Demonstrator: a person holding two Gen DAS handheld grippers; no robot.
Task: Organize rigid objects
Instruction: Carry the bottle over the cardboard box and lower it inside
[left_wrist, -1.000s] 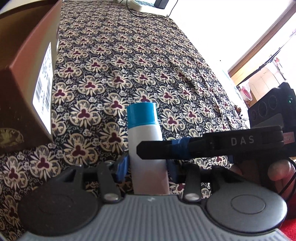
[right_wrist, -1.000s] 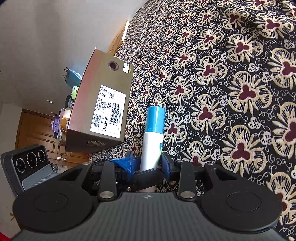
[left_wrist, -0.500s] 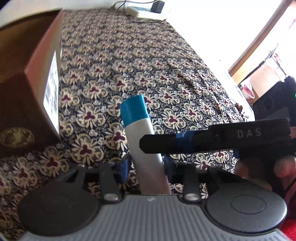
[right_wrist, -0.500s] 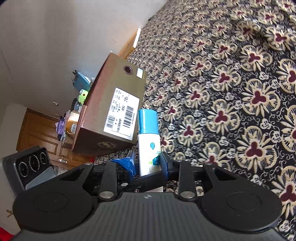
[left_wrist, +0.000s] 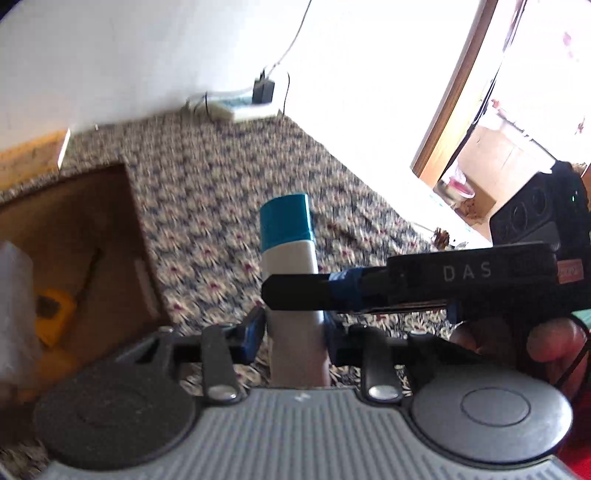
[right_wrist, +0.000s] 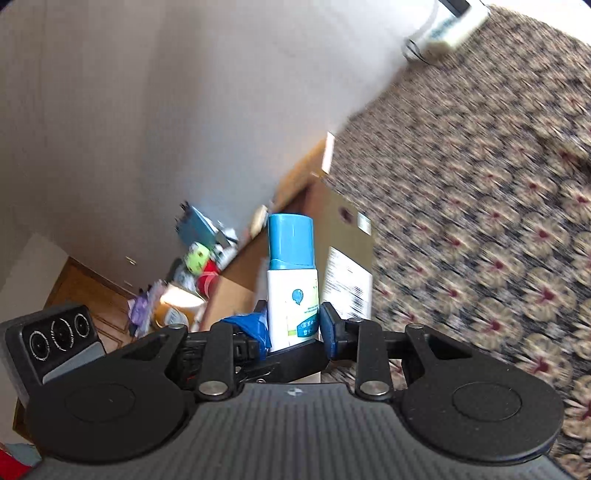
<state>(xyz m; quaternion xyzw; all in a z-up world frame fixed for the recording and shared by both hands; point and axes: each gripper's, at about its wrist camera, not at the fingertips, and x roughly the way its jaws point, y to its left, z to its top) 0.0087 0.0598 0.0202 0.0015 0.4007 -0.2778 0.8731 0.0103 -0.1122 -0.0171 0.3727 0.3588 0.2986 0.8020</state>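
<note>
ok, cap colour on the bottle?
Blue cap on a white bottle; clearest in the right wrist view.

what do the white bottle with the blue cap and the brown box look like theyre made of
Bottle: looks like smooth plastic, a white body with a printed label and a blue cap with a soft sheen; both grippers clamp it. Box: probably cardboard, matte brown, with flat thin walls, sharp folded edges and a white barcode sticker on its end. Blur leaves finer surface texture unclear.
</note>
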